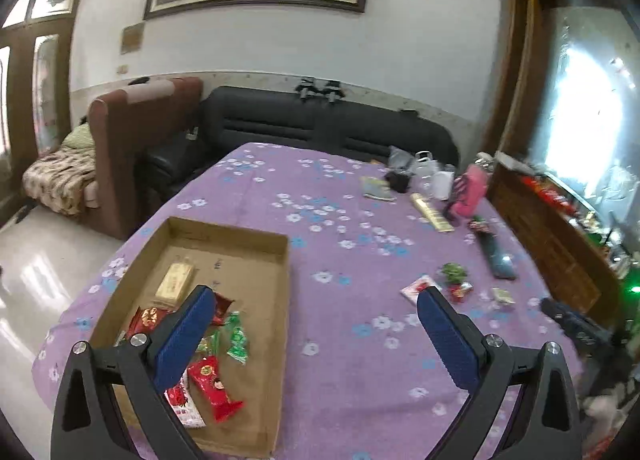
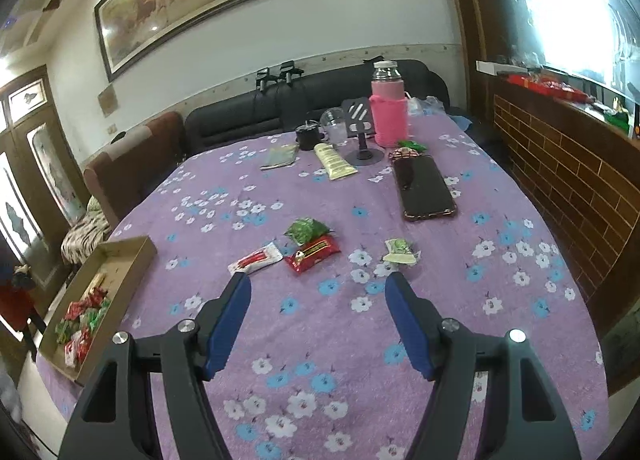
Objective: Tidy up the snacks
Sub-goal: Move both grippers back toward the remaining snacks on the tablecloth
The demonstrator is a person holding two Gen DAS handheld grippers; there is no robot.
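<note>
A shallow cardboard tray (image 1: 280,300) sits at the table's left edge, holding several red and green snack packets (image 1: 212,384) and a pale bar (image 1: 175,283). My left gripper (image 1: 316,300) is open and empty above the tray's right wall. The tray also shows in the right wrist view (image 2: 132,256). Loose snacks lie mid-table: a red packet (image 2: 313,256), a green packet (image 2: 306,229), a red-and-white packet (image 2: 256,258) and a pale green one (image 2: 400,251). My right gripper (image 2: 318,284) is open and empty, just short of them.
The table has a purple flowered cloth (image 2: 320,340). A black phone (image 2: 422,188), a pink-sleeved bottle (image 2: 388,108), a phone stand (image 2: 362,128), a tube (image 2: 334,160), a dark cup (image 2: 308,134) and a booklet (image 2: 280,156) stand further back. A sofa (image 1: 320,124) lies behind; a wooden counter (image 2: 560,164) is at the right.
</note>
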